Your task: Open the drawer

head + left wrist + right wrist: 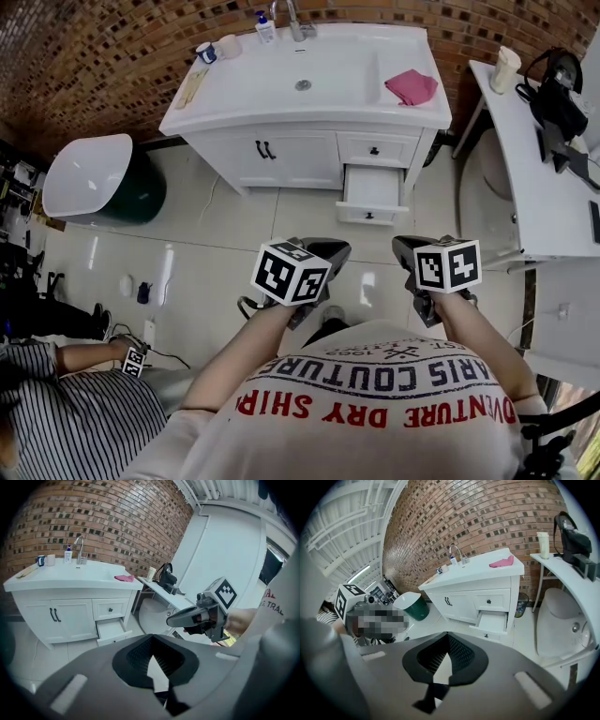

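Observation:
The white vanity [281, 112] stands against the brick wall. Its lower right drawer [372, 192] is pulled out and shows a bare white inside, also in the left gripper view [111, 631] and the right gripper view [493, 622]. The small drawer above it [375, 150] is closed. Both grippers hang in front of my chest, well back from the vanity and touching nothing. My left gripper [330, 253] [151, 639] is shut and empty. My right gripper [409, 251] [447, 637] is shut and empty too, and shows from the side in the left gripper view [174, 618].
A pink cloth [411, 86] lies on the vanity top by the basin, with bottles near the faucet [292, 19]. A green bin with a white lid [94, 178] stands at the left. A white table [534, 187] with a black bag [558, 94] is at the right. A person in stripes [75, 412] crouches at lower left.

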Demonstrator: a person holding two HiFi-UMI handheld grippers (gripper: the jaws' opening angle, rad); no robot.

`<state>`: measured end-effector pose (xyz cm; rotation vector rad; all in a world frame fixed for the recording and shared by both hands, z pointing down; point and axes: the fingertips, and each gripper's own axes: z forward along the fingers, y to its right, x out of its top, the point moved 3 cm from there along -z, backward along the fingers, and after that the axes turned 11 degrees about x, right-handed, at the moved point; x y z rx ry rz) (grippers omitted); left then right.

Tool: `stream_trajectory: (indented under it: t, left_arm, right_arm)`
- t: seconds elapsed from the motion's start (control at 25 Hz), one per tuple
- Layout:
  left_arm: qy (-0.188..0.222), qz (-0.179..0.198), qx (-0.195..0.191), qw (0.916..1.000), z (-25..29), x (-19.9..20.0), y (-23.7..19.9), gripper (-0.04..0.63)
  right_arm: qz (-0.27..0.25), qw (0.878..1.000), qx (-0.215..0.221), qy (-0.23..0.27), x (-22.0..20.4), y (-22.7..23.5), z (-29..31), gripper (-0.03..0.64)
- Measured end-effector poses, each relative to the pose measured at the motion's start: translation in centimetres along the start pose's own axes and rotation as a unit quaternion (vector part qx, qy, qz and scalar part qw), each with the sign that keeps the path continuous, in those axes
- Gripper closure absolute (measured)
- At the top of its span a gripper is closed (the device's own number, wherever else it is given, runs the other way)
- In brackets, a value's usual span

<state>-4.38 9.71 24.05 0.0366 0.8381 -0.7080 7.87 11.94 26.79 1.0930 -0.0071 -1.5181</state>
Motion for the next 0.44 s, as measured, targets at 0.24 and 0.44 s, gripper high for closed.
stream_trajectory:
  t: [0.24,0.44]
  left_arm:
    - [0.000,0.002,-0.001,1.0000,0.1,-0.3,0.7,0.601]
    - [-0.003,0.002,-0.002,1.0000,0.2,-0.4,1.4,0.603]
  right_arm:
    - [-0.004,1.000,-0.001,-0.001,-0.4,0.1,-0.3,0.611]
    - [-0.005,1.000,-0.001,-0.005,-0.8,0.3,-0.8,0.611]
